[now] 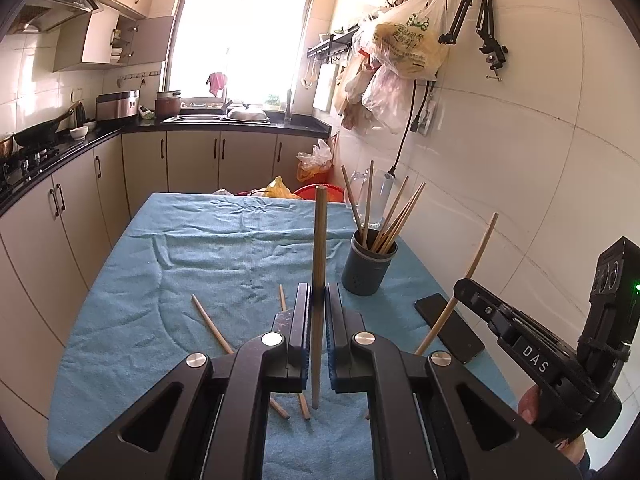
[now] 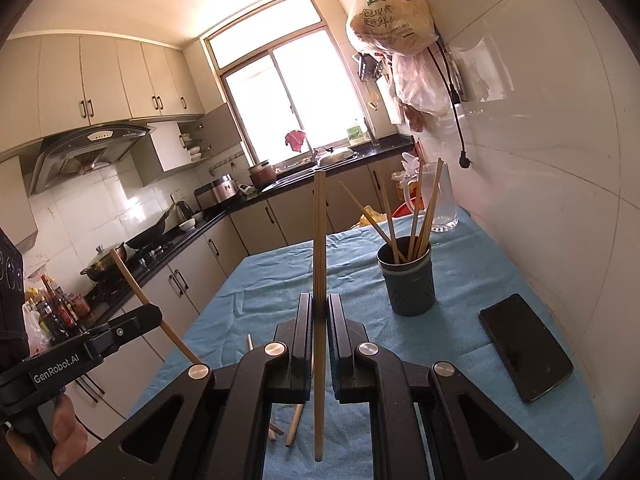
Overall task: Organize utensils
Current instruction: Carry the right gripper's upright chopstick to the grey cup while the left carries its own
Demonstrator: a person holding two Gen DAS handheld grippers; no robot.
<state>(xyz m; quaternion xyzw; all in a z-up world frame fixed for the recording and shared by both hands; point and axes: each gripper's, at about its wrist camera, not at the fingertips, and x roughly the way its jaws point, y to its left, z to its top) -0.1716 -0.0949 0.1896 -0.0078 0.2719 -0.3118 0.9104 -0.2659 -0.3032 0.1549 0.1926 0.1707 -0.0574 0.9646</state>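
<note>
My left gripper [image 1: 318, 294] is shut on a wooden chopstick [image 1: 319, 240] that stands upright above the blue cloth. My right gripper [image 2: 319, 304] is shut on another chopstick [image 2: 319, 232], also upright. Each gripper shows in the other's view, the right one [image 1: 464, 286] with its chopstick [image 1: 476, 260], the left one [image 2: 154, 312] with its chopstick [image 2: 128, 276]. A dark grey holder [image 1: 370, 264] with several chopsticks stands ahead to the right; it also shows in the right wrist view [image 2: 412, 280]. Loose chopsticks [image 1: 212, 326] lie on the cloth under my grippers.
A black phone [image 2: 524, 344] lies on the blue tablecloth [image 1: 200, 248] near the tiled wall. A clear glass jug [image 2: 438, 196] stands behind the holder. Kitchen cabinets [image 1: 72, 208] run along the left. Plastic bags [image 1: 404, 40] hang on the wall.
</note>
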